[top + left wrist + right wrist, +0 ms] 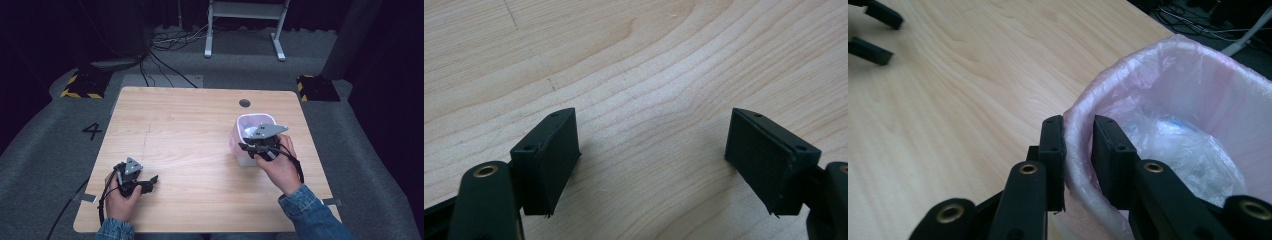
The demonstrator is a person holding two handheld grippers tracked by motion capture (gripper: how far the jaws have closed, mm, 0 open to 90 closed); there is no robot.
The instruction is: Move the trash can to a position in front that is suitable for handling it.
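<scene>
the right hand-held gripper (1078, 165) pinches the near rim of the pink-lined bin (1198, 90), which stands on the bench (190, 120). well left of the bin, the left hand-held gripper (651, 155) rests spread, holding nothing.

A pale wooden table (200, 130) is seen; a pink-lined bin (252, 137) is stood on its right half.
</scene>
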